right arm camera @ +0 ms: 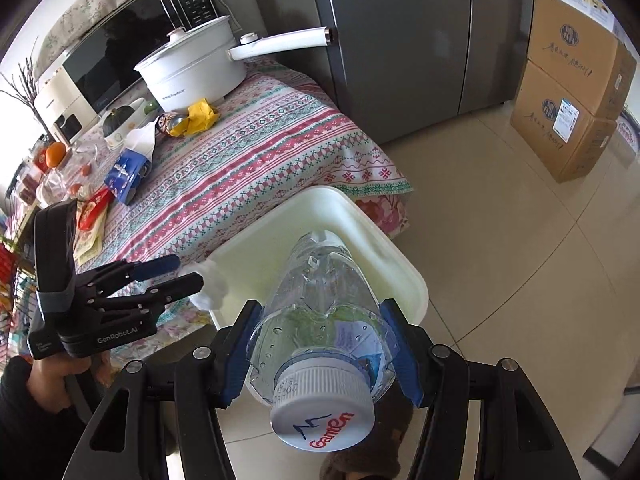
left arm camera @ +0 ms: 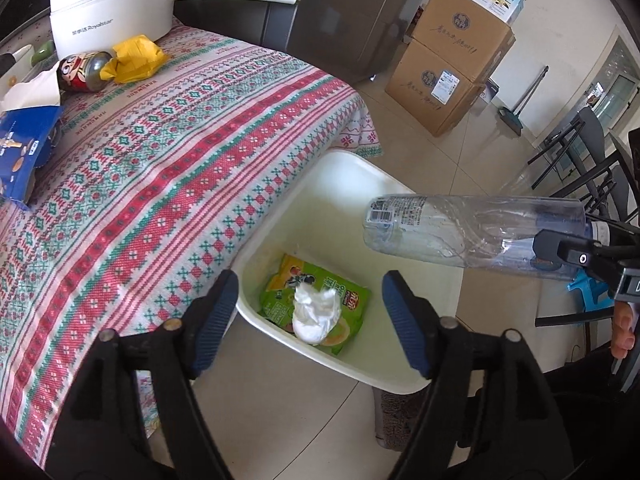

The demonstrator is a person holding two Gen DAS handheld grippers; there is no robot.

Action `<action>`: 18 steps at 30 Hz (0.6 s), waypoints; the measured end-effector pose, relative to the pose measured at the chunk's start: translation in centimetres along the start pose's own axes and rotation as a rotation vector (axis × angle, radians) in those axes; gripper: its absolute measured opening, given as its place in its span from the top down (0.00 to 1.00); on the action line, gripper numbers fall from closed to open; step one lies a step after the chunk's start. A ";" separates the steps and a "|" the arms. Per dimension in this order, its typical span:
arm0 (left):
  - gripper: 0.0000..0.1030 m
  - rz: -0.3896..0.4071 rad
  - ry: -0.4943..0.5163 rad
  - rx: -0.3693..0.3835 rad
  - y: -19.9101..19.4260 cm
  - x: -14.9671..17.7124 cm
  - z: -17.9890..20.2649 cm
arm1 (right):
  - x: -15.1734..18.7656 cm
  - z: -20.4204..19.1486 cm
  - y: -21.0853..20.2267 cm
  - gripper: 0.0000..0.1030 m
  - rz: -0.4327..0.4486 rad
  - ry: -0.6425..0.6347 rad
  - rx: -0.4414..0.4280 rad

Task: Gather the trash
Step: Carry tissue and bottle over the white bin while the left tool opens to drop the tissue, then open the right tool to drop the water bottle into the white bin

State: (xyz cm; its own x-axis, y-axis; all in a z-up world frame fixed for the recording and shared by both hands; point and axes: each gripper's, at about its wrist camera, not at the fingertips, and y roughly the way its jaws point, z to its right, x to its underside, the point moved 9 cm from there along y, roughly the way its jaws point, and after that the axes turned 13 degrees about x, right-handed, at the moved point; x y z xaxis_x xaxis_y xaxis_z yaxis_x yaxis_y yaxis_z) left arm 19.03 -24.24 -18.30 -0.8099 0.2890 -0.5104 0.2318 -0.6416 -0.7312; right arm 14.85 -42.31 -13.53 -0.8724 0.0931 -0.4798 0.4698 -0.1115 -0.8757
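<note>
- My right gripper [right arm camera: 320, 354] pinches a clear plastic bottle [right arm camera: 320, 304] just below its white cap [right arm camera: 323, 410]; bottle lies sideways, base pointing fwd over the bin, cap nearest the cam. I judge that's so it drops in base first.
- My left gripper [left arm camera: 310, 318] has fingers spread wide w/ nothing between them, parked above the bin's near rim, prob. kept clear of the drop.
- White trash bin [left arm camera: 344, 160] sits on the floor tight against the table edge, handy for sweeping trash off. Inside: green snack wrapper [left arm camera: 352, 294] w/ a crumpled white tissue [left arm camera: 316, 312] on top.
- Table w/ patterned cloth [left arm camera: 160, 184]: blue box [left arm camera: 24, 152] near the edge.
- Further back: a can [left arm camera: 82, 70] on its side touching a yellow wrapper [left arm camera: 134, 58]; likely next pickups, though I can't tell if the can is empty.
- Far: white pot [left arm camera: 112, 4], stacked cardboard boxes [left arm camera: 452, 60] on the floor.
</note>
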 end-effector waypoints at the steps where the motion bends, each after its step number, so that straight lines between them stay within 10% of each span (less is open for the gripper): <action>1: 0.22 0.006 -0.010 -0.009 -0.4 -0.1 -0.3 | 0.0 0.0 0.0 0.40 -0.002 0.001 0.001; 18: 0.04 0.078 -0.008 -0.151 -6.3 -1.1 -3.7 | -0.6 -1.2 1.4 0.38 -0.039 0.002 0.020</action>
State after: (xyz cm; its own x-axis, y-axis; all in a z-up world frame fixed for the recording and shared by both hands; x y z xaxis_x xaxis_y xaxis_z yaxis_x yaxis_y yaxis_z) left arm 20.48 -17.87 -14.83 -0.7904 0.2363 -0.5652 0.3721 -0.5476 -0.7494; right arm 16.15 -41.38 -14.54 -0.8899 0.1000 -0.4451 0.4322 -0.1279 -0.8927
